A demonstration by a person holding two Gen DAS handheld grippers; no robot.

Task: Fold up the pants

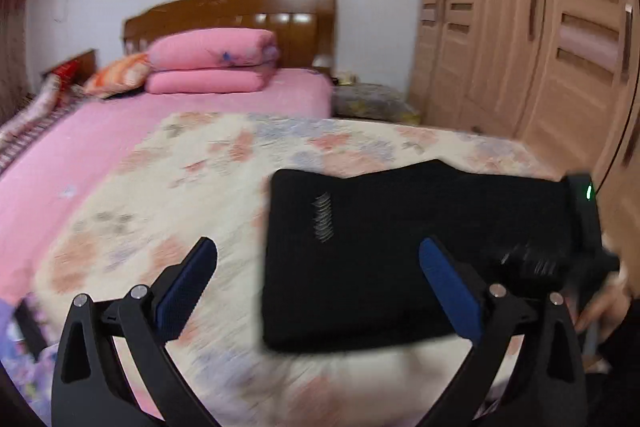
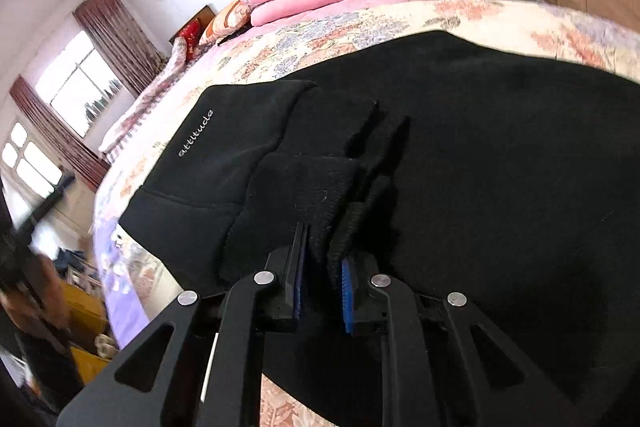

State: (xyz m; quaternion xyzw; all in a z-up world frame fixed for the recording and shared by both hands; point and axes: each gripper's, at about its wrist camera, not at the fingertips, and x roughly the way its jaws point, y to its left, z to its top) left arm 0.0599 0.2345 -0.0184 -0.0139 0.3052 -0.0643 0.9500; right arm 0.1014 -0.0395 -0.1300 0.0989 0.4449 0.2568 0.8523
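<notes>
Two handheld grippers are seen over a bed (image 1: 224, 163) on which black pants (image 1: 400, 251) lie folded into a thick rectangular bundle. In the left wrist view the pants sit from 12 to 3 o'clock of the left gripper (image 1: 316, 287), on a cream floral quilt (image 1: 160, 195). The left gripper is spread wide and nothing is held in it; its right blue pad lies over the bundle's near edge, though contact cannot be confirmed because of blur.

In the right wrist view the right gripper (image 2: 322, 291) is nearly closed, and a ribbed cuff or hem of the pants (image 2: 480, 163) is pinched between its blue pads. Small white lettering is visible on the cloth at 10 o'clock.

The fabric appears soft, matte and fleecy, with a knitted ribbed band at the pinched end; the layers look bulky and loose. The quilt looks thin and slightly wrinkled. A rolled pink duvet (image 1: 212, 61) is stacked at 11 o'clock by a glossy wooden headboard (image 1: 240, 11), and a pale wooden wardrobe (image 1: 520, 27) stands at 2 o'clock.

Risk is judged as follows: if the pinched cuff is pulled while the bundle is unsupported, the stacked layers could slide and the fold could be undone. The quilt could also be dragged along.
</notes>
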